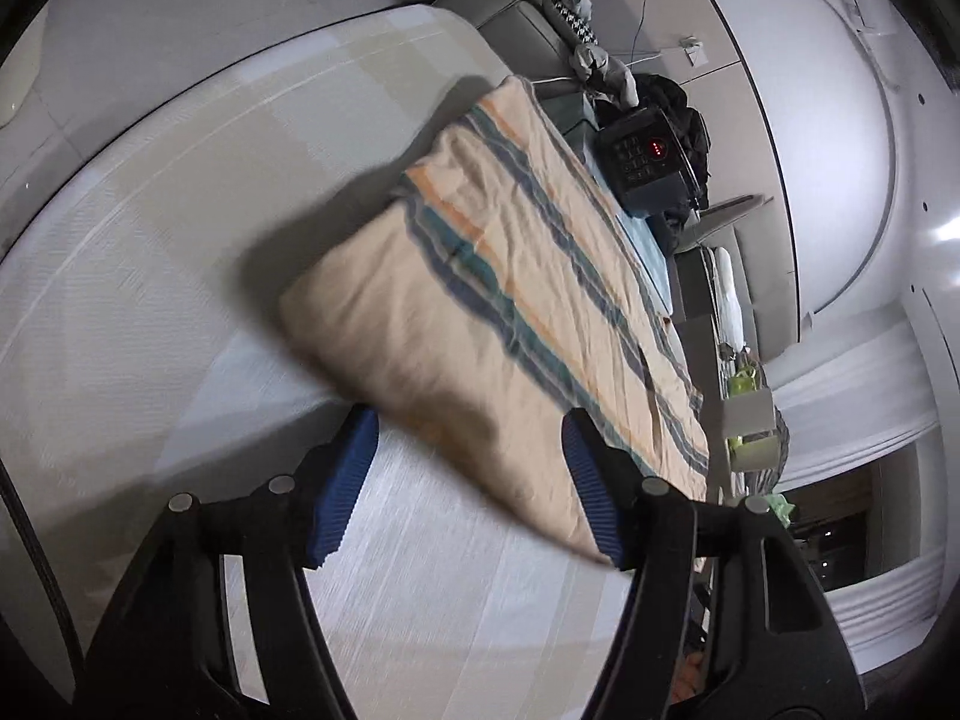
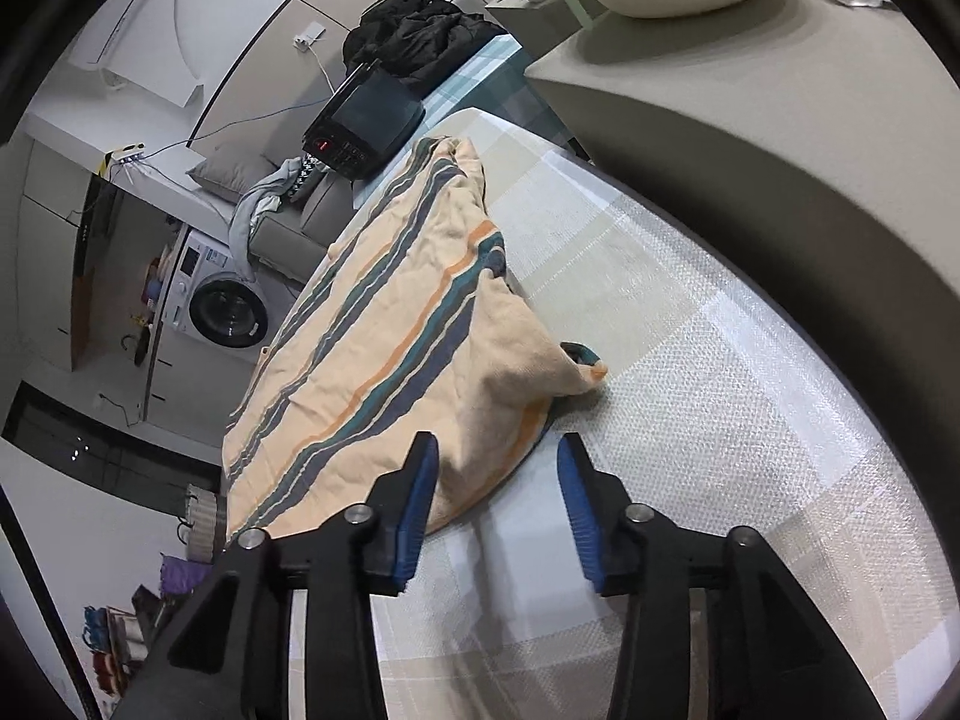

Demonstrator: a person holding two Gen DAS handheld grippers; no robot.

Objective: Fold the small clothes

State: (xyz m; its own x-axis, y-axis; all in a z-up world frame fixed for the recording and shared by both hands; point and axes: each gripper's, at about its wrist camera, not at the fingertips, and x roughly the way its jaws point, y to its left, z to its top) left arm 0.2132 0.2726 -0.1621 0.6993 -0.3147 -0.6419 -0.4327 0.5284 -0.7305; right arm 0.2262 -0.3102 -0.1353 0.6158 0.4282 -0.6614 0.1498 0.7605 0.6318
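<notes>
Both wrist views, one instant. We see the striped garment [image 1: 498, 300] lying in a doubled-over bundle on the checked tablecloth [image 1: 150, 252], close to the table edge that borders the room beyond. The left gripper [image 1: 474, 480] has its jaws apart, the near edge of the cloth lying between the blue pads [image 1: 345, 480] without being pinched; the right gripper [image 2: 495, 510] likewise stands with jaws parted, the cloth's near hem just at its left pad and nothing clamped. We judge that a fold has just been laid down and released, so the step in hand is the letting go between folds. The next move calls for picking fresh hold points on one edge and carrying it over squarely, or smoothing the puffed layers first. The garment's long axis runs from near to far, along its stripes, its far end pointing toward the black device [image 2: 360, 126], with a bunched corner [image 2: 585, 369] jutting right.
</notes>
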